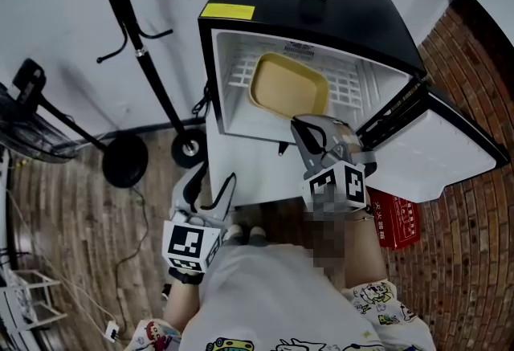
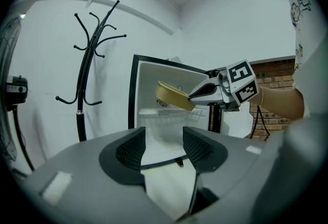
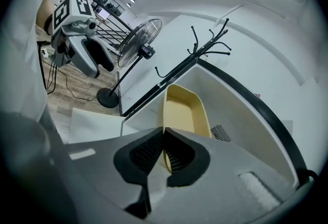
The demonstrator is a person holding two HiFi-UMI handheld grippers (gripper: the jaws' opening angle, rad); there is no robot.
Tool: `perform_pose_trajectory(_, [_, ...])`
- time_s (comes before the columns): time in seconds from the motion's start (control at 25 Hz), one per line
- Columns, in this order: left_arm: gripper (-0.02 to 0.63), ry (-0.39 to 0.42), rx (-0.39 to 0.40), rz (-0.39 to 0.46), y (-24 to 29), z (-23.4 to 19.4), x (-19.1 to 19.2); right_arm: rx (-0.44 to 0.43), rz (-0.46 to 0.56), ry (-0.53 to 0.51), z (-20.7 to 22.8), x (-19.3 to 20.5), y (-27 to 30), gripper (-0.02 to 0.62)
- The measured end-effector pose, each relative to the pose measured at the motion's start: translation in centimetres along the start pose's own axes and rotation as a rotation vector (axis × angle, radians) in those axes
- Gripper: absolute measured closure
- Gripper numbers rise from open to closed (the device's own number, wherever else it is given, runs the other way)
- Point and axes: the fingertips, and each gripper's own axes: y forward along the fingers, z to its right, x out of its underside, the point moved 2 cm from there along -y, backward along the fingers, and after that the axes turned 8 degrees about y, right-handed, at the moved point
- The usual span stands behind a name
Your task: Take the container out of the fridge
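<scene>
Right gripper (image 3: 163, 151) clamped on near rim of yellow container (image 1: 287, 86), container tilted in open fridge (image 1: 353, 20) mouth, door (image 1: 450, 153) swung wide, left gripper (image 2: 163, 147) jaws apart, empty, held low.

My left gripper (image 1: 214, 181) and right gripper (image 1: 299, 126) are grey shells with black ribbed pads (image 2: 132, 148). Each carries a cube (image 1: 337, 185) of black-and-white square markers. I wear a pale shirt (image 1: 265, 293) with cartoon-printed sleeves (image 1: 376, 297).
</scene>
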Motion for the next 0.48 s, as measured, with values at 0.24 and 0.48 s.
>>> perform_pose_trajectory(0.24, [0.379,0.001,0.017,0.002,0.3,0.9,-0.6,-0.012,0.002,0.054,-1.2,1.0,-1.4,0.581])
perform_pose_trajectory(0.48, [0.379,-0.001,0.031,0.007,1.1,1.9,-0.3,-0.025,0.009,0.136,-2.0,2.4,-2.8,0.581])
